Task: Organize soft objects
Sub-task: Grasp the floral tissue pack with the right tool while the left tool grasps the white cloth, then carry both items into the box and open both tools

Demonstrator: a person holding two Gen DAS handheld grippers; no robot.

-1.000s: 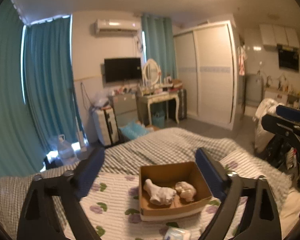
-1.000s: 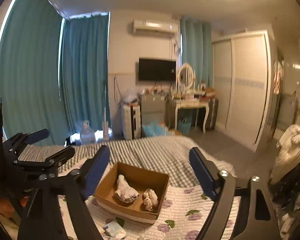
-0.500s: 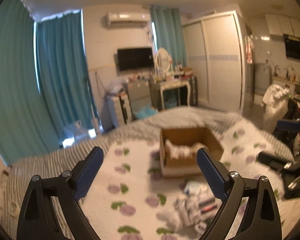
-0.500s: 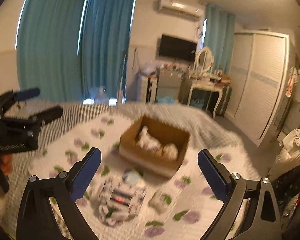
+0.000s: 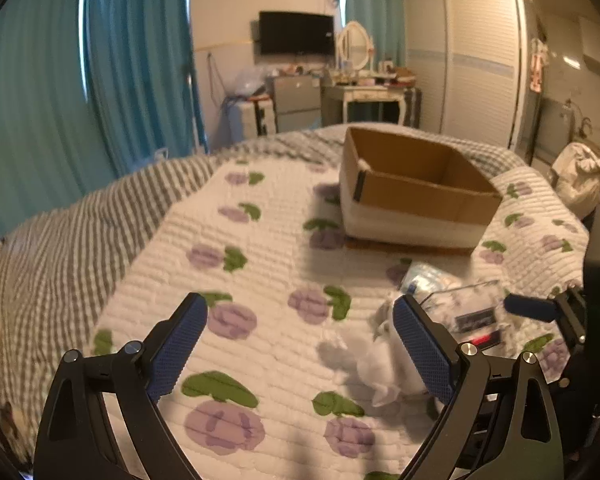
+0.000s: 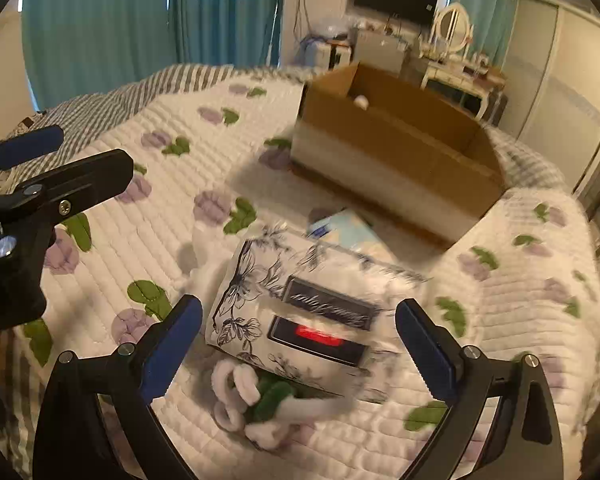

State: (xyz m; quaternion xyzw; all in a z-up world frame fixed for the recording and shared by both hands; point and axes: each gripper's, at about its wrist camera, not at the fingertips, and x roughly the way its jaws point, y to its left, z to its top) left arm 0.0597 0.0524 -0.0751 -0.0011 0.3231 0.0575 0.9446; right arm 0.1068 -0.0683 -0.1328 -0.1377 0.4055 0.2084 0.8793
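Two dark labels, unreadable, on floral packet [image 6: 300,304].

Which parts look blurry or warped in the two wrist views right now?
Right wrist view: the brown cardboard box and the floral-printed white packet are smeared by motion blur. Left wrist view: the white fluffy soft toy is blurred, the box sharper. Both views show fisheye bending at the edges and warm ceiling light.
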